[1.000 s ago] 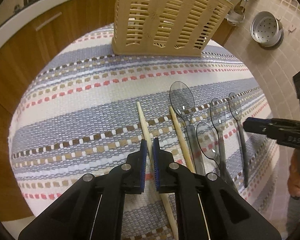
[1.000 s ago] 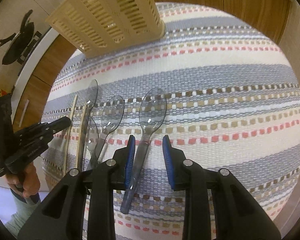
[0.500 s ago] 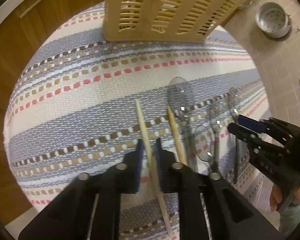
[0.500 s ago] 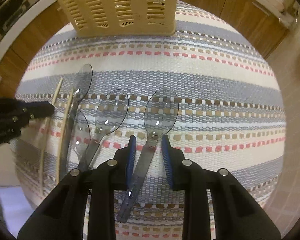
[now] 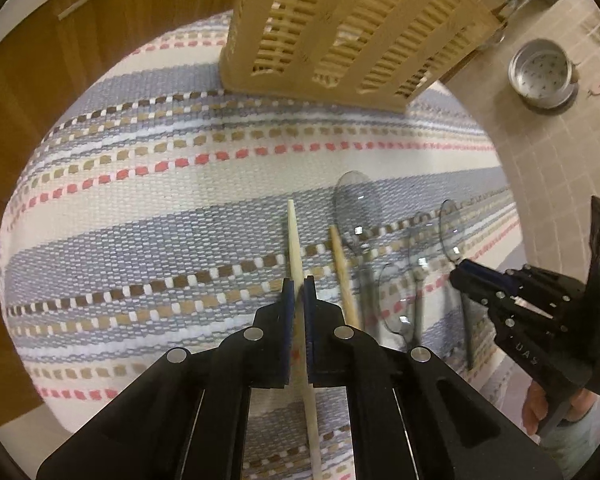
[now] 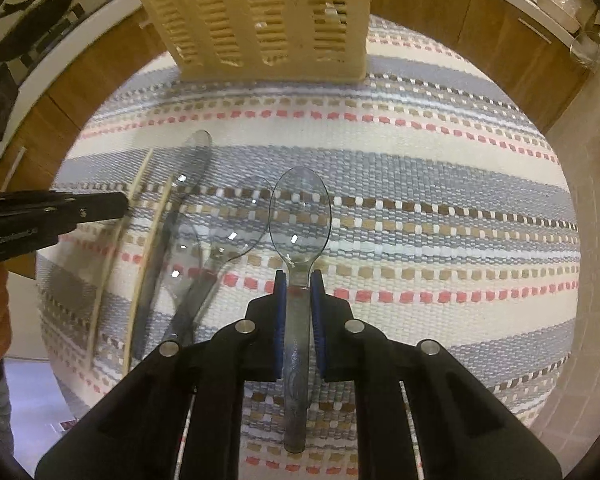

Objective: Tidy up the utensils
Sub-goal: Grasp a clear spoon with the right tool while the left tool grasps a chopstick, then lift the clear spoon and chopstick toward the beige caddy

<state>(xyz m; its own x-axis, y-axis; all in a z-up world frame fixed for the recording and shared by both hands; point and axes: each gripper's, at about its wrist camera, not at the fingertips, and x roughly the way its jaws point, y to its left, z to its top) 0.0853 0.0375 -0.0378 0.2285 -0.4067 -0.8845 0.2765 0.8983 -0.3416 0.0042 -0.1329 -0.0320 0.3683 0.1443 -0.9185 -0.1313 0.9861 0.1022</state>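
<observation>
Right wrist: spoon (image 6: 298,248) lengthwise along gripper (image 6: 299,284), bowl toward basket (image 6: 260,16).

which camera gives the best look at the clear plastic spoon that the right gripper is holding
The right wrist view: the clear plastic spoon runs down its centre, bowl sharp, handle clamped in the right gripper. The left wrist view shows only that spoon's blurred bowl beside the right gripper.

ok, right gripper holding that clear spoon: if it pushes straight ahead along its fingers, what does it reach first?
Probably the beige slotted basket. The right gripper, shut on the clear spoon, points over bare striped cloth toward the basket's front wall. Depth is unclear.
</observation>
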